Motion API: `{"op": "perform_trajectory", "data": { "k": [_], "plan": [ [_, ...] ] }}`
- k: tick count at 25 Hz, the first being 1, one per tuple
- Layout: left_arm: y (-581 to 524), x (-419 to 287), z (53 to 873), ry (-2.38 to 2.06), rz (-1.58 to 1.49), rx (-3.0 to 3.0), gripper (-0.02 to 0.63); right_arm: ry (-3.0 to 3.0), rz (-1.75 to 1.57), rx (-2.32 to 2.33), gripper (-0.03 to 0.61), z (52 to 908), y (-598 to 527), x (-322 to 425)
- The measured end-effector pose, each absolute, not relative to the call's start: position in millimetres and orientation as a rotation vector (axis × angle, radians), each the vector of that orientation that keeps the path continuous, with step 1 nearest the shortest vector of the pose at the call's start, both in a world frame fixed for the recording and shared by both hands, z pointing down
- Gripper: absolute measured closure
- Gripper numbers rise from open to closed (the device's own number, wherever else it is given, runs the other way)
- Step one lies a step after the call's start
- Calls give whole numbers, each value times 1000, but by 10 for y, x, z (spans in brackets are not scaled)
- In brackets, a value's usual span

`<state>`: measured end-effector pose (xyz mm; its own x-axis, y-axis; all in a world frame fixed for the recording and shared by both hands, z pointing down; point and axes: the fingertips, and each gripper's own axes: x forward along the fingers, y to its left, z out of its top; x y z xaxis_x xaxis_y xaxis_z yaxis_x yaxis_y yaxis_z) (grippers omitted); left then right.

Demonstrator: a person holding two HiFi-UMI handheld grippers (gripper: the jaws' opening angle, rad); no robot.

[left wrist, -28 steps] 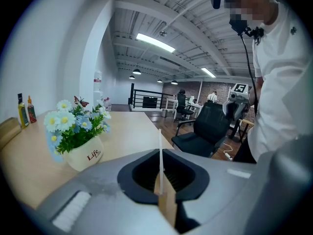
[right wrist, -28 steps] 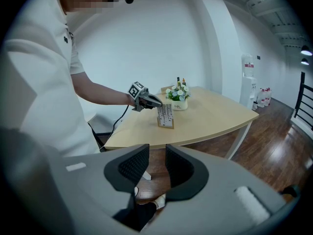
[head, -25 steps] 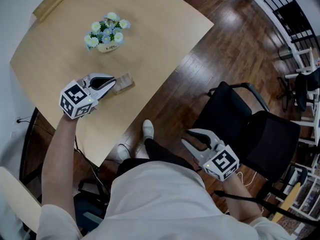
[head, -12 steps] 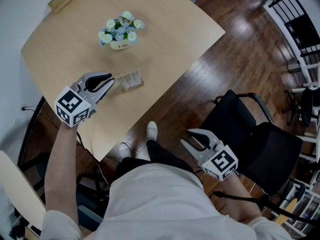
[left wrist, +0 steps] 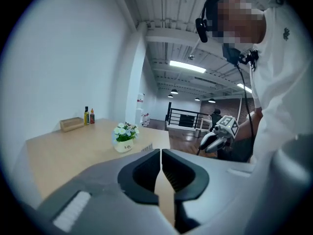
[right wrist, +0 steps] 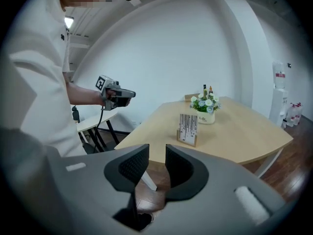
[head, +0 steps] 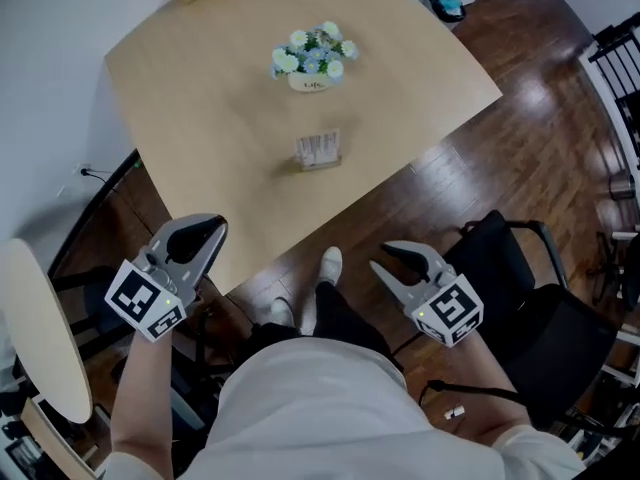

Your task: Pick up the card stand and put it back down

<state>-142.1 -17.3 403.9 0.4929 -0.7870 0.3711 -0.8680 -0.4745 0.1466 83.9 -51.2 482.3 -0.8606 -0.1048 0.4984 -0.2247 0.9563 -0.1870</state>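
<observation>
1. pale wooden table (head: 200, 98) over dark floorboards carries the card stand (head: 319, 150), upright, toward the near edge, with a flower pot (head: 312, 60) well beyond it
2. left tongs (head: 205, 232) hang off the table's near-left corner, jaws all but together after just closing, nothing between them; right tongs (head: 386, 262) hover over the floor by the person's lap, narrowly apart and empty
3. stand lies well ahead of both tongs, roughly between their lines, touched by neither
4. risk, as i judge it: the stand looks light and narrow-based, so a careless swing of either tongs or a knock on the table edge could tip it; a fresh reach with jaws this narrow would shove it over rather than grip it
</observation>
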Motion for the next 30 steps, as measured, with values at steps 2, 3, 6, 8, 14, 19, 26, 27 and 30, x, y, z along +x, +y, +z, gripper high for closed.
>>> {"op": "perform_trajectory", "data": {
  "k": [2, 3, 6, 8, 14, 19, 26, 27, 30],
  "plan": [
    [142, -1358, 3971, -1395, 316, 2417, 598, -2635, 306, 257, 468, 4690, -415, 756],
    [289, -1327, 3936, -1393, 286, 2413, 598, -2645, 292, 266, 468, 4625, -344, 727],
    [722, -1194, 3886, -1376, 241, 2418, 599, -2647, 248, 302, 468, 4476, -32, 719],
    [1020, -1089, 3877, -1363, 252, 2442, 606, -2643, 237, 339, 468, 4389, 237, 759],
    [1879, -743, 3877, -1302, 194, 2483, 611, -2635, 206, 456, 468, 4111, 1051, 1047],
    [2365, -607, 3877, -1341, 137, 2431, 611, -2624, 197, 480, 468, 4050, 1501, 1299],
    [2510, -398, 3803, -1416, 58, 2350, 611, -2668, 156, 435, 469, 3895, 1629, 1522],
    [2494, -319, 3775, -1414, 50, 2349, 611, -2671, 149, 425, 469, 3865, 1638, 1568],
    [2403, -53, 3703, -1387, 52, 2377, 611, -2682, 142, 421, 471, 3844, 1638, 1725]
  ]
}}
